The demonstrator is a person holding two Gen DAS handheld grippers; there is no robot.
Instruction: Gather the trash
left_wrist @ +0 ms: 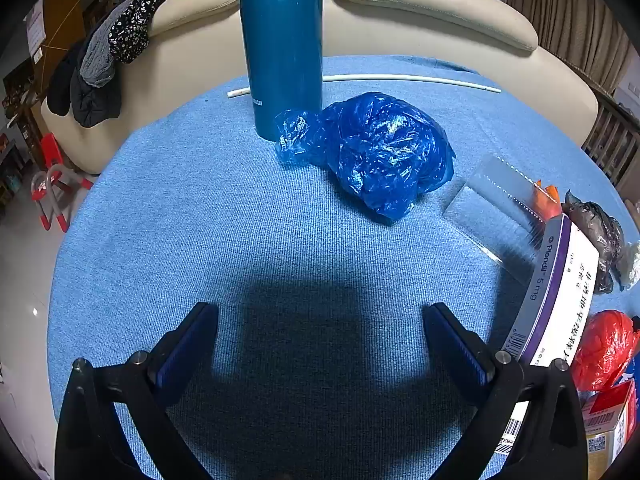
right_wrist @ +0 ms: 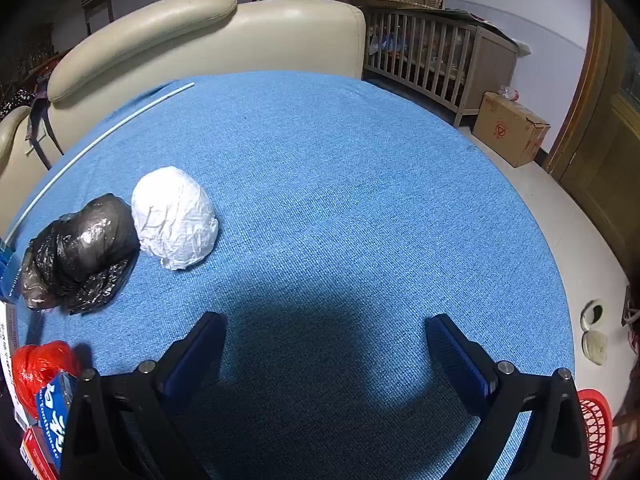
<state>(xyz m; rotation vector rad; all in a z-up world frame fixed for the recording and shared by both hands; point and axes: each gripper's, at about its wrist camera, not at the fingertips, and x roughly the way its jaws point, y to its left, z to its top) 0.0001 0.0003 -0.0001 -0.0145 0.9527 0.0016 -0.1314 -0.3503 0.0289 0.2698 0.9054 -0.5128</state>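
Left gripper [left_wrist: 320, 344]: fingers wide apart, nothing between them, tilted down over bare blue worktop [left_wrist: 200, 220]. Blue bag [left_wrist: 384, 152], crumpled, at 12 to 1 o'clock ahead of the fingers, well apart from them. Teal bottle [left_wrist: 282, 40] upright at 12 o'clock, just behind the blue bag, touching or nearly so; cannot tell which. White tube [left_wrist: 420, 78] lying across the far worktop behind the bottle. Clear sleeve [left_wrist: 496, 216] flat at 2 o'clock. Pill box [left_wrist: 560, 288] at 3 o'clock, close to the right finger. Black bag [left_wrist: 596, 236] and red bag [left_wrist: 604, 348] at the right edge of view.

Right gripper [right_wrist: 326, 348]: fingers likewise spread wide, empty, over bare worktop. White wad [right_wrist: 176, 218] at 10 to 11 o'clock, well apart from the fingers. Black bag [right_wrist: 80, 248] touching the wad on its left side. Red bag [right_wrist: 40, 368] at 9 o'clock, beside a toothpaste box [right_wrist: 56, 404] partly hidden by the left finger. Red basket [right_wrist: 596, 432] off the worktop at 3 to 4 o'clock. Cream sofa [right_wrist: 200, 40] behind the worktop at 12 o'clock.
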